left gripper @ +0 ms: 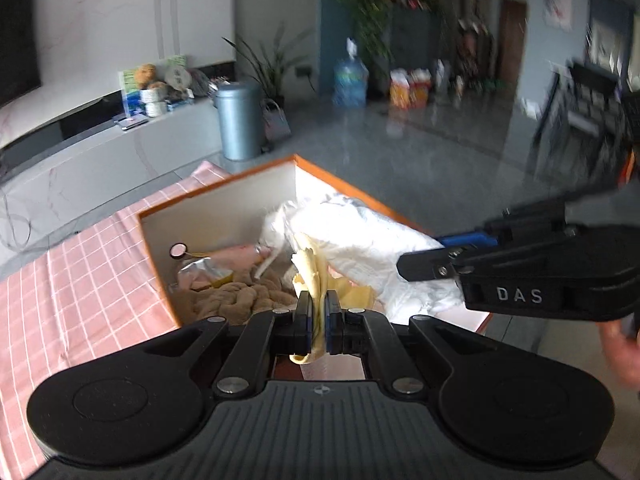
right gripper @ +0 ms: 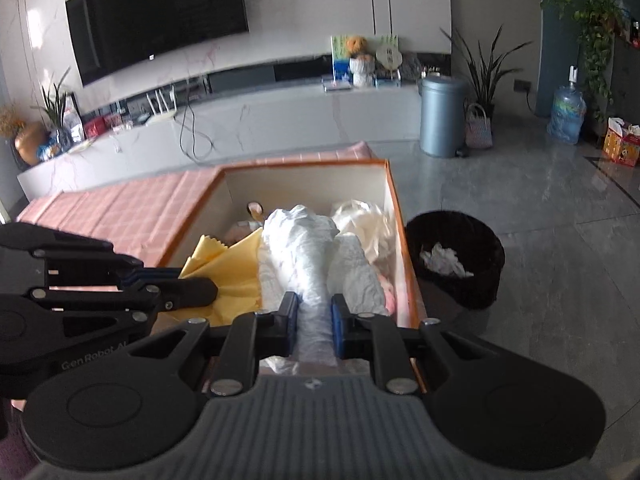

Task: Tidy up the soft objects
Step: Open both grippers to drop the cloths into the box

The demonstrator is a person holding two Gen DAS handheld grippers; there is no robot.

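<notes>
The yellow cloth (left gripper: 316, 280) is pinched in the closed left gripper (left gripper: 318, 316); the white bundle (right gripper: 304, 256) is clamped by the right gripper (right gripper: 314, 320). Both hang over the orange-edged box (right gripper: 394, 200) on a pink checked tablecloth (left gripper: 80, 264). Black bin (right gripper: 456, 256) at three o'clock, television (right gripper: 160, 8) at eleven.

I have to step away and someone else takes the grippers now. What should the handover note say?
Left gripper: shut on a yellow cloth, over the near end of the orange-edged box.
Right gripper: shut on a crumpled white cloth, also over the box.
Already in the box: a brown knit piece, pink items and other white fabric.
Left to do: lower both cloths in, release, then check the pink checked tablecloth for leftovers.
</notes>
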